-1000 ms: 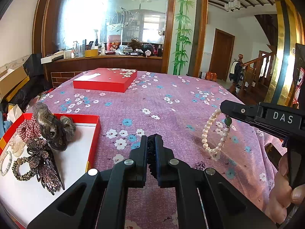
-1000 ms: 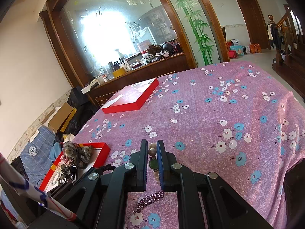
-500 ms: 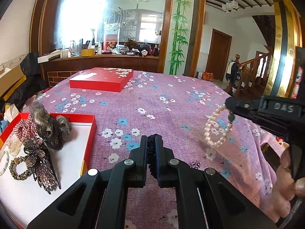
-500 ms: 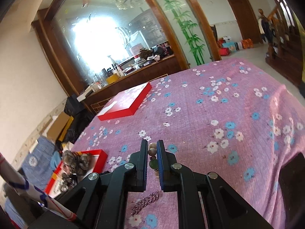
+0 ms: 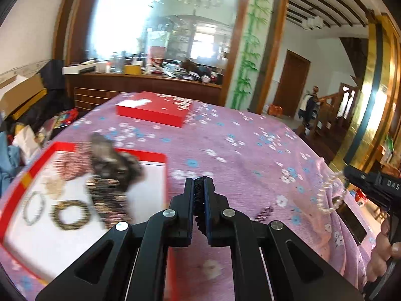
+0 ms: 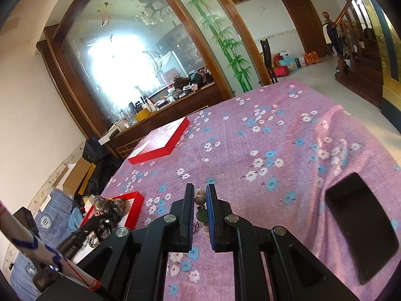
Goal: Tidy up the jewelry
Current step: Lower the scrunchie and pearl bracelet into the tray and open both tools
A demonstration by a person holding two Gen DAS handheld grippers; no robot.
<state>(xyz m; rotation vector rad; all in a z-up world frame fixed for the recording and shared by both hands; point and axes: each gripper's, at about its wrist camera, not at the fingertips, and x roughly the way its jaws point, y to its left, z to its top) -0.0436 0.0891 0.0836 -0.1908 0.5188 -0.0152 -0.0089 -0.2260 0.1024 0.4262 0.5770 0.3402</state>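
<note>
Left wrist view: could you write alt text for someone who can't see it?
The left claw pinches a black hair tie above a purple floral tablecloth. Left of it is an open red tray of hair accessories; at right, the right claw dangles a pearl bracelet.

Tablecloth centre point(image 6: 250, 135) open; obstacles: red tray point(image 5: 165, 175) crowded left, closed red box point(image 5: 155, 111) far, black phone point(image 6: 361, 225) right

Room: arched glass partition point(image 6: 140, 57) in dark wood, painted bamboo panel point(image 6: 225, 40), brown door point(image 6: 298, 22), wooden staircase point(image 6: 356, 57), pale tiled floor point(image 6: 318, 75), cream walls.
</note>
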